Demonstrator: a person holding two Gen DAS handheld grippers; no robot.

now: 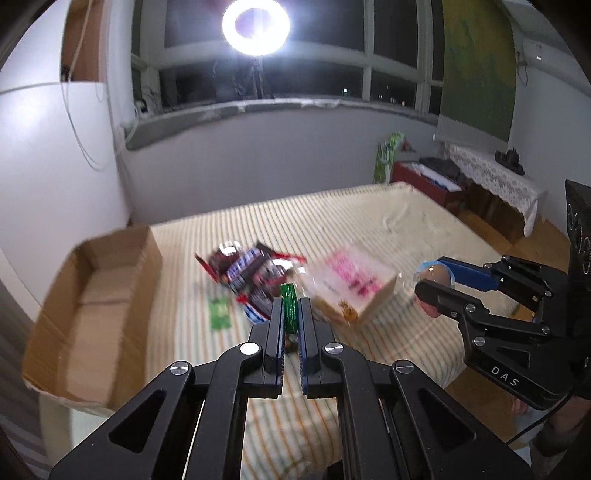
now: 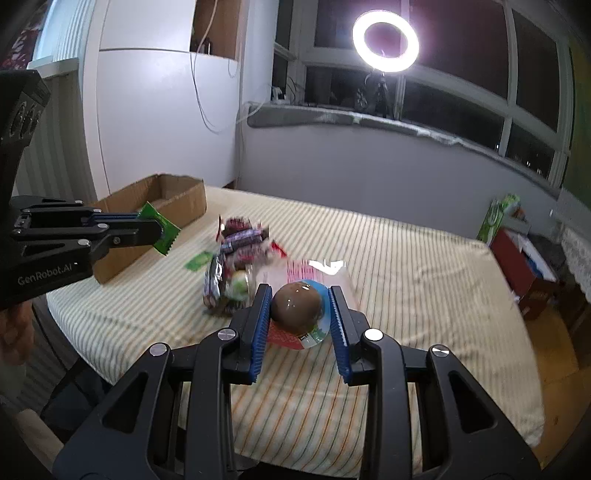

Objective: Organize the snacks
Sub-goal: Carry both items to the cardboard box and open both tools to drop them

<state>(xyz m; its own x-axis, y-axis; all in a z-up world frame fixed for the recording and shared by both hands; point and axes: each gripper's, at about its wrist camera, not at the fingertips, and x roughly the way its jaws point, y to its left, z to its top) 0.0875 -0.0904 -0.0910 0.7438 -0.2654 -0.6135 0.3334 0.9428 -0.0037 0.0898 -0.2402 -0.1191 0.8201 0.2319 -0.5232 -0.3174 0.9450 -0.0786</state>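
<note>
My left gripper is shut on a green snack packet, held edge-on above the striped bed; from the right wrist view the same green snack packet sticks out of the left gripper near the cardboard box. My right gripper is shut on a brown egg-shaped snack cup with a blue-rimmed lid, lifted off the bed. In the left wrist view the right gripper holds that cup at the right. A blurred pile of dark wrapped snacks lies mid-bed.
An open cardboard box sits at the bed's left edge. A pink-printed bread bag and a small green packet lie beside the pile. A red crate and a lace-covered cabinet stand beyond the bed. A ring light glares at the window.
</note>
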